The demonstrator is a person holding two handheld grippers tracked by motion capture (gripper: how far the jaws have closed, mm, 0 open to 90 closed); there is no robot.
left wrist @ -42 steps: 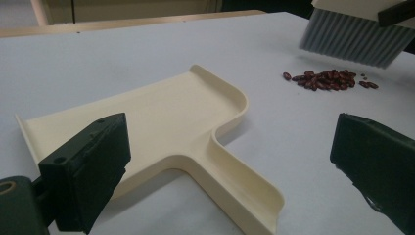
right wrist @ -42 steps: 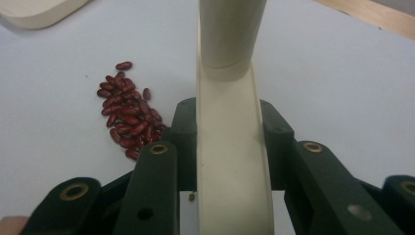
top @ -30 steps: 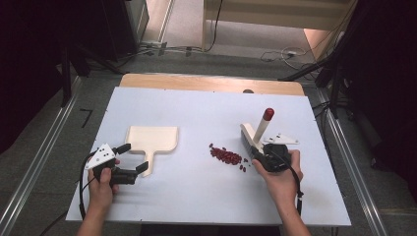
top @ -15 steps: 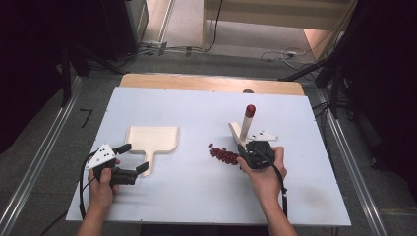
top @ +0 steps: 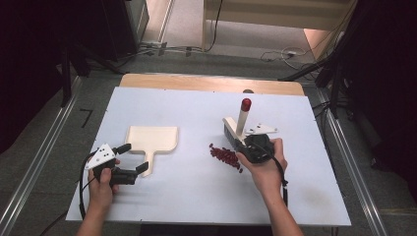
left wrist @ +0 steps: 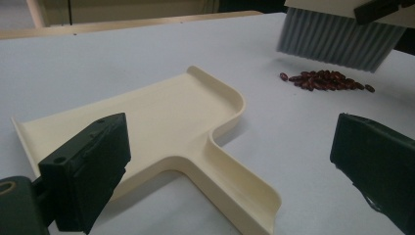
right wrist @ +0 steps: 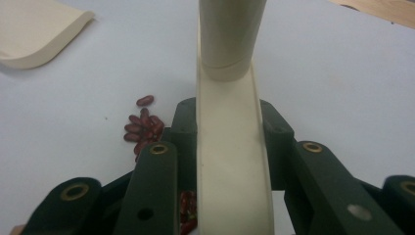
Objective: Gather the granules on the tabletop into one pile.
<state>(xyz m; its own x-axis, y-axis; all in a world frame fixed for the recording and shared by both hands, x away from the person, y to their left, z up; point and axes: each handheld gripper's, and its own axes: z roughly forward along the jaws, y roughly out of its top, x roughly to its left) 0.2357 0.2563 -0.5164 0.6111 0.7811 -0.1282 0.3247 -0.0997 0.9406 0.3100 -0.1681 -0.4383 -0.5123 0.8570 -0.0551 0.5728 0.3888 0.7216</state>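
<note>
A cream dustpan (top: 151,138) lies flat on the white table at the left, its handle pointing toward me. My left gripper (top: 134,157) is open, and in the left gripper view (left wrist: 230,166) the handle of the dustpan (left wrist: 147,122) lies between the jaws untouched. A small heap of red beans (top: 225,156) sits mid-table. My right gripper (top: 248,147) is shut on a cream brush (top: 241,129) with a red-tipped handle. The brush's grey bristles (left wrist: 337,41) hang just behind the beans (left wrist: 323,81). In the right gripper view (right wrist: 230,132) the jaws clamp the brush body (right wrist: 230,161), with beans (right wrist: 142,127) to the left.
The white table top (top: 187,196) has a wooden strip (top: 211,83) along its far edge. Metal rails (top: 39,162) run down both sides on the floor, and cables (top: 162,48) lie beyond the table. A black cable trails from each gripper toward me.
My right gripper has carried the brush leftward, close behind the bean heap. The left gripper and the dustpan have stayed put.
</note>
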